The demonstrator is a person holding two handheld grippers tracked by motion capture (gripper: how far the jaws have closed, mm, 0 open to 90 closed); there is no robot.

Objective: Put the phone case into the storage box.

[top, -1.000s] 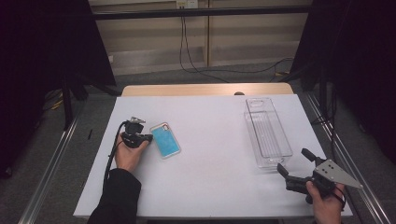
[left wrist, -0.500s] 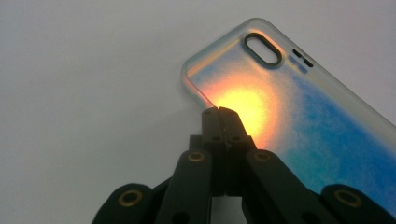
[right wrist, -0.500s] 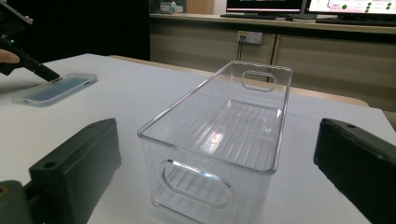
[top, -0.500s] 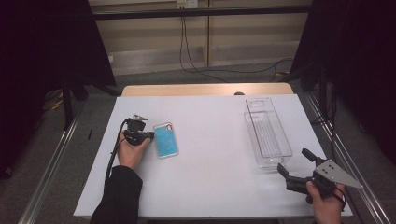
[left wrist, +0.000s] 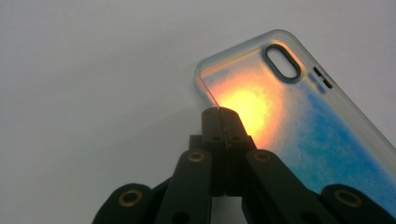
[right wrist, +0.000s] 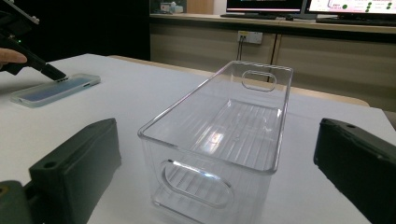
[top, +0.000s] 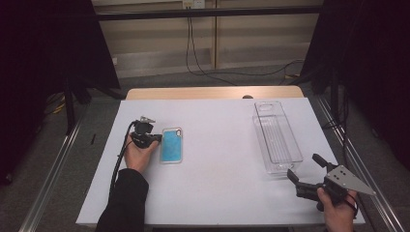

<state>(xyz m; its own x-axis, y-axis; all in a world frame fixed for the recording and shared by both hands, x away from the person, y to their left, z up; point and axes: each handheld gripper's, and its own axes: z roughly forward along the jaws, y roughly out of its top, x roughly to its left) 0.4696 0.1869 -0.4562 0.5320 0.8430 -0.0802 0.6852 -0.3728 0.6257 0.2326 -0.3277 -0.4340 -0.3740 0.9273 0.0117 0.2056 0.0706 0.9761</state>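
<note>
Left hand-held gripper (left wrist: 221,116) is clenched tight on the thin long edge of the blue phone case (top: 172,145), jaws pinched together right at the rim. The case lies flat on the white counter (top: 217,183), toward its left edge. Over on the right, the right hand-held gripper (top: 305,170) hangs released, jaws spread wide, at the counter's near right corner, just short of the clear plastic bin (top: 275,137).

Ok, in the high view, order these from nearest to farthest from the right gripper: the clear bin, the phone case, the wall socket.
From the right gripper:
1. Clear bin, just ahead of its open jaws, at the table's right.
2. Phone case, across the table at the left, by the left gripper.
3. Wall socket, on the far wall.
</note>
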